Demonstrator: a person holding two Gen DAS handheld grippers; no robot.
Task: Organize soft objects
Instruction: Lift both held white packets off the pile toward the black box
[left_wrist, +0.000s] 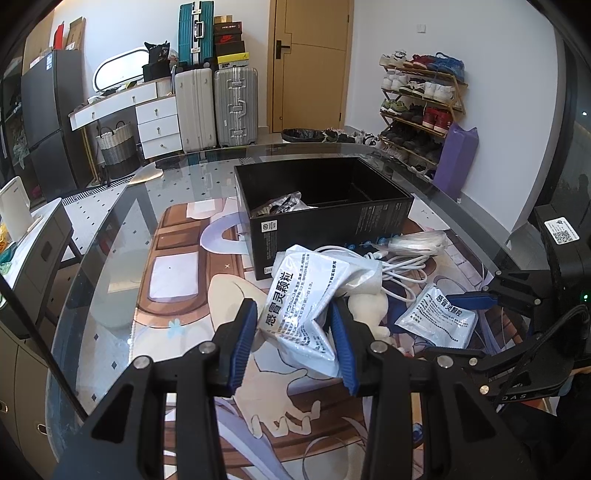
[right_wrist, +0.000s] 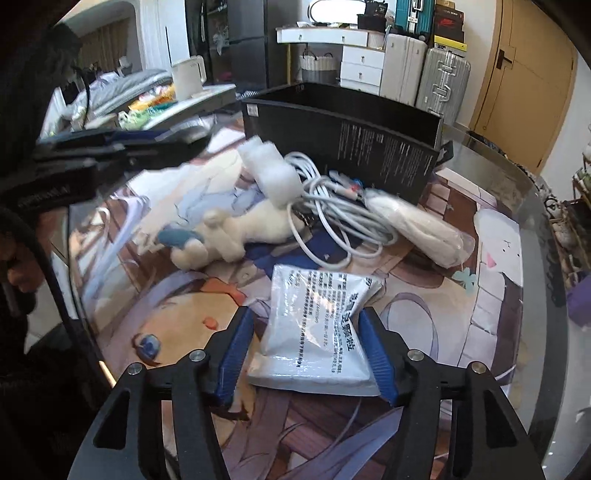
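Left tool (left_wrist: 293, 338) clamped crumpled white sachet (left_wrist: 308, 295), held above worktop (left_wrist: 122, 236), near black box (left_wrist: 332, 214). Right tool (right_wrist: 306, 349) straddled 2nd sachet (right_wrist: 319, 332) lying flat on worktop, jaws apart, pads just beside its edges.

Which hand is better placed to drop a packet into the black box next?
Left. The left gripper is shut on a packet, lifted, with the black box just ahead. The right gripper only straddles the other packet, which lies flat on the table mat, not yet gripped.
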